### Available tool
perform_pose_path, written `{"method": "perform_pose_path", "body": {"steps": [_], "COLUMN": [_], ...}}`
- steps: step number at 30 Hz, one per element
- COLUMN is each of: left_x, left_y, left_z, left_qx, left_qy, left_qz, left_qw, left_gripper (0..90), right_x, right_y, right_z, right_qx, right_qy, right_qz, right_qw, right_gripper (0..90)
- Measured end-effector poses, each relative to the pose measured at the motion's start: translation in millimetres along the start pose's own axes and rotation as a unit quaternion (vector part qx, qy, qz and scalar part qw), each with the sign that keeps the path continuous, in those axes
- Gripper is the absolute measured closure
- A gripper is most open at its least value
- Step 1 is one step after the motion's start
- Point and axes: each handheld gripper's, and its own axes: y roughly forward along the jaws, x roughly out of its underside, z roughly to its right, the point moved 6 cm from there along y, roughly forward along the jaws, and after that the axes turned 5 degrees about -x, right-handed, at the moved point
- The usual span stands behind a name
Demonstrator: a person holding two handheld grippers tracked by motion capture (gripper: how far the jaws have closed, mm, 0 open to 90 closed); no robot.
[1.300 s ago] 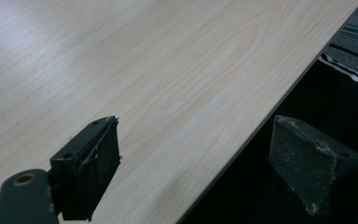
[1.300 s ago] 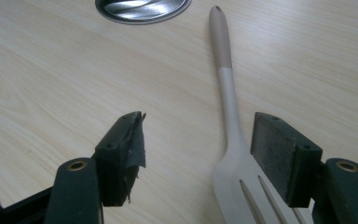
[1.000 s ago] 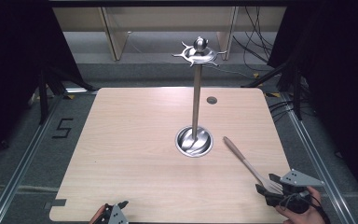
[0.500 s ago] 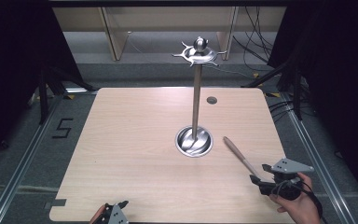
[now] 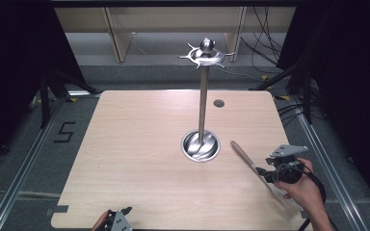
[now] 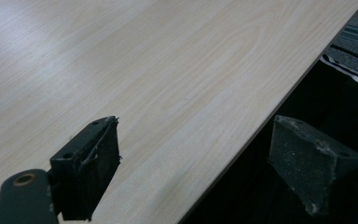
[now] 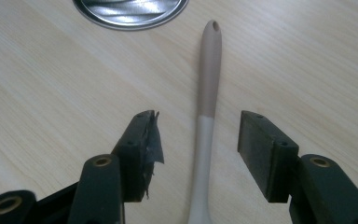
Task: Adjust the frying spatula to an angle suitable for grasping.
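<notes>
The spatula is seen lying flat on the wooden table, just to the right of the round steel base of the utensil stand, its holed handle tip nearest that base. The right gripper is held low over the handle; its jaws have just been closing, with the handle between them, yet the pads are still apart from it on both sides. The spatula's blade is hidden, probably under the hand. The left gripper is kept at the table's near edge, well apart from the stand, its jaws spread wide with nothing between them
</notes>
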Motion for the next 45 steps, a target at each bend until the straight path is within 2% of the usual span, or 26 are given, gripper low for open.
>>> {"method": "perform_pose_path", "body": {"steps": [1, 2, 3, 4, 6, 8, 9, 10, 11, 13, 14, 19, 20, 21, 23, 26, 27, 28, 29, 33, 38, 40, 41, 42, 43, 45], "left_x": [-0.1, 0.2, 0.1, 0.2, 0.1, 0.2, 0.3, -0.1, 0.2, -0.4, -0.2, -0.2, -0.3, 0.0, 0.1, -0.1, -0.2, 0.1, 0.4, 0.2, 0.1, 0.3, 0.1, 0.2, 0.1, 0.1], "left_y": [-0.2, 0.3, 0.7, 0.7, 0.7, 0.9, 1.1, 0.9, 1.0, 1.0, 1.1, 1.0, 0.9, 1.2, 1.0, 0.9, 0.6, 1.0, 1.0, 0.6, 0.0, 0.7, -0.9, -0.9, -0.1, -0.1], "left_z": [-0.1, 0.2, -0.3, -0.2, 0.0, 0.9, 0.8, 1.1, 0.6, 1.0, 1.3, 1.3, 1.2, 0.1, 0.3, 1.3, -0.4, 0.3, 0.2, 0.6, 0.4, -0.2, 0.1, 0.1, -0.3, -0.1], "left_qx": [0.000, 0.000, -0.003, -0.003, -0.002, 0.000, 0.000, 0.001, -0.001, 0.002, 0.002, 0.002, 0.002, -0.002, -0.001, 0.002, -0.004, -0.001, -0.001, 0.001, 0.002, -0.003, 0.009, 0.008, 0.001, 0.001], "left_qy": [0.001, -0.001, 0.002, 0.002, 0.004, 0.001, 0.002, -0.001, 0.001, -0.003, -0.006, -0.006, -0.005, 0.001, 0.000, -0.005, 0.005, 0.000, -0.001, -0.004, -0.002, -0.003, -0.001, -0.001, -0.001, -0.003], "left_qz": [0.000, -0.001, 0.000, 0.000, -0.001, -0.001, -0.002, 0.000, -0.002, 0.003, 0.002, 0.002, 0.002, 0.000, 0.000, 0.002, 0.000, 0.000, -0.001, 0.000, 0.000, 0.000, -0.005, -0.005, 0.001, 0.001], "left_qw": [1.0000, 1.0000, 1.0000, 1.0000, 1.0000, 1.0000, 1.0000, 1.0000, 1.0000, 1.0000, 1.0000, 1.0000, 1.0000, 1.0000, 1.0000, 1.0000, 1.0000, 1.0000, 1.0000, 1.0000, 1.0000, 1.0000, 0.9999, 1.0000, 1.0000, 1.0000], "left_gripper": [15.4, 15.4, 15.4, 15.4, 15.4, 15.4, 15.4, 15.4, 15.4, 15.4, 15.4, 15.4, 15.4, 15.4, 15.4, 15.4, 15.4, 15.4, 15.4, 15.4, 15.3, 15.4, 15.4, 15.4, 15.4, 15.4], "right_x": [-0.8, -2.8, -4.0, -4.2, -3.3, -2.6, -2.2, -2.6, -2.3, -1.9, -2.1, -0.9, -0.2, -0.6, -0.9, -2.5, -2.6, -3.1, -3.0, -3.2, -2.8, -2.7, -3.4, -4.0, -5.0, -6.8], "right_y": [1.4, 3.6, 7.6, 11.0, 14.9, 19.7, 20.6, 26.5, 24.6, 30.3, 31.8, 41.3, 44.1, 44.6, 46.1, 50.9, 51.8, 53.2, 54.0, 58.4, 66.1, 66.7, 68.0, 68.4, 69.0, 69.4], "right_z": [-3.5, 0.2, -0.4, -0.9, 3.6, 6.2, 4.0, 8.1, 7.4, 11.6, 11.3, 14.1, 16.8, 16.0, 16.3, 21.0, 20.5, 23.0, 23.4, 23.4, 24.3, 21.5, 23.8, 21.8, 23.9, 23.5], "right_qx": [-0.007, -0.002, -0.001, -0.010, -0.008, -0.012, -0.014, -0.009, -0.017, -0.015, -0.016, -0.024, -0.022, -0.024, -0.026, -0.027, -0.028, -0.026, -0.025, -0.027, -0.028, -0.029, -0.028, -0.031, -0.032, -0.032], "right_qy": [0.018, 0.005, 0.015, 0.029, 0.020, 0.025, 0.045, 0.037, 0.045, 0.027, 0.036, 0.048, 0.036, 0.046, 0.048, 0.034, 0.048, 0.036, 0.040, 0.041, 0.024, 0.037, 0.023, 0.031, 0.022, 0.029], "right_qz": [-0.013, -0.017, -0.012, -0.019, -0.035, -0.048, -0.056, -0.049, -0.070, -0.082, -0.090, -0.113, -0.118, -0.123, -0.131, -0.138, -0.151, -0.148, -0.149, -0.162, -0.178, -0.186, -0.183, -0.186, -0.183, -0.189], "right_qw": [0.9997, 0.9998, 0.9998, 0.9993, 0.9991, 0.9985, 0.9973, 0.9981, 0.9963, 0.9961, 0.9952, 0.9922, 0.9921, 0.9911, 0.9899, 0.9895, 0.9869, 0.9880, 0.9877, 0.9856, 0.9834, 0.9813, 0.9823, 0.9816, 0.9824, 0.9810], "right_gripper": [48.0, 49.1, 49.8, 50.4, 51.8, 53.0, 53.3, 53.8, 54.1, 55.0, 55.6, 57.7, 58.0, 58.4, 59.1, 59.7, 60.2, 60.4, 60.5, 61.3, 62.8, 63.6, 64.0, 64.5, 65.0, 65.8]}}
